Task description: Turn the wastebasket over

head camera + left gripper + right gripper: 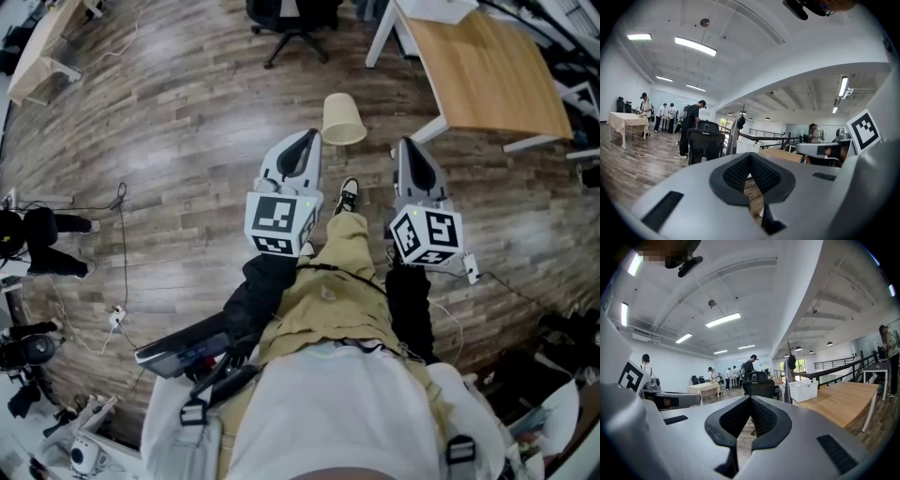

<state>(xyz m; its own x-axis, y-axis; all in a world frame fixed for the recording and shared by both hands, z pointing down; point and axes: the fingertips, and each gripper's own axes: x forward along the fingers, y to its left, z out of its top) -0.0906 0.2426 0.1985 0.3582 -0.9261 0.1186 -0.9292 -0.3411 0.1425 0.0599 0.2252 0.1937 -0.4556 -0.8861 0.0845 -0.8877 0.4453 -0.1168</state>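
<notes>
Both grippers point forward, side by side above the floor (187, 112). The left gripper (307, 141) has its jaws closed tip to tip with nothing between them (the slit lower down shows only floorboards). The right gripper (409, 150) is closed and empty too. The wastebasket (344, 119) sits on the floor just ahead of the tips, between them, nearer the left one and touched by neither.

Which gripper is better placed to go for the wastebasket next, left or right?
Left, probably. In the head view the left gripper sits nearer the wastebasket; the right gripper is farther off to its other side. Both have jaws shut, so either must open first.
</notes>
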